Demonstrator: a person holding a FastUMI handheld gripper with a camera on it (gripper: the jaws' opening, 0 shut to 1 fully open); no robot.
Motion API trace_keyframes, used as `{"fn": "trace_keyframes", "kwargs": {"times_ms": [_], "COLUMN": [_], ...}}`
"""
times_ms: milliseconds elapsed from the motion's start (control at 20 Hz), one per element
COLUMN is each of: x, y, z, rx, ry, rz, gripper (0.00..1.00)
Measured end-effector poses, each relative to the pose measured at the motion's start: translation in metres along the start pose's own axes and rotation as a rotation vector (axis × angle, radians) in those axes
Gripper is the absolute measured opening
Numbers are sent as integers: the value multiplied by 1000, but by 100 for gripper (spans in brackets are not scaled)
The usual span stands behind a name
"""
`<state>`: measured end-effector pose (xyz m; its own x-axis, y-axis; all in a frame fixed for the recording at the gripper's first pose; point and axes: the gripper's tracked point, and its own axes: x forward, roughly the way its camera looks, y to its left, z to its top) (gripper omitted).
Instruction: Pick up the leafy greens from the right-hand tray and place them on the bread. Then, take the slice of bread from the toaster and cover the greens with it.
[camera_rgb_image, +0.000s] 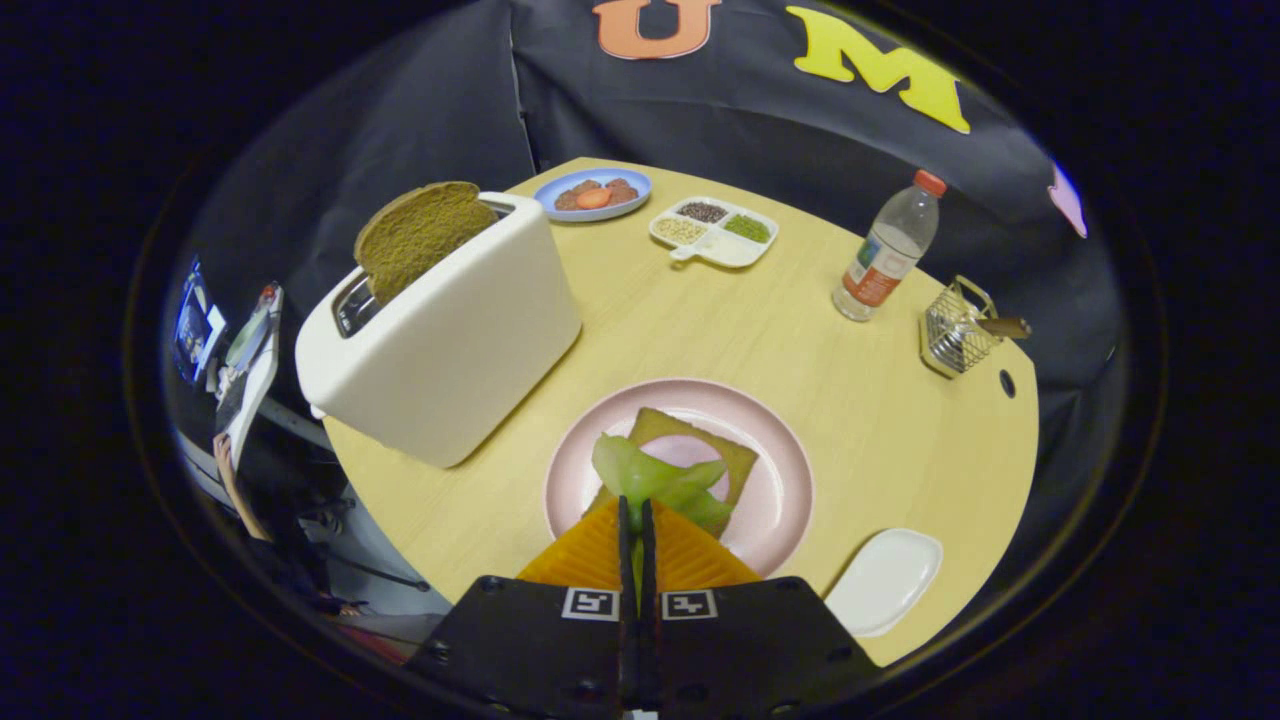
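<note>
Your gripper has its fingers pressed together on the stem of the greens, holding the leaves over the bread on the pink plate near the tabletop's front edge. A second bread slice stands upright in the white toaster toward the left edge. An empty white tray lies just right of the plate. Toward the far edge sit a blue plate and a divided dish; a bottle and a wire basket stand at the right.

Pale wood table — black cloth wall
</note>
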<state>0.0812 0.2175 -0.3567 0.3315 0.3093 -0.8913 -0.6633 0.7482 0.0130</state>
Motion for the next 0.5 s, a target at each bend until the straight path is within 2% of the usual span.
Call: {"fn": "trace_keyframes", "kwargs": {"times_ms": [150, 300, 400, 450, 500], "x": [23, 39, 46, 48, 51], "y": [-4, -10, -14, -17, -20], "z": [7, 4, 1, -1, -3], "rx": [12, 34, 40, 42, 45], "ry": [28, 79, 91, 102, 108], "rz": [-34, -70, -84, -99, -110], "gripper": [1, 12, 23, 24, 37]}}
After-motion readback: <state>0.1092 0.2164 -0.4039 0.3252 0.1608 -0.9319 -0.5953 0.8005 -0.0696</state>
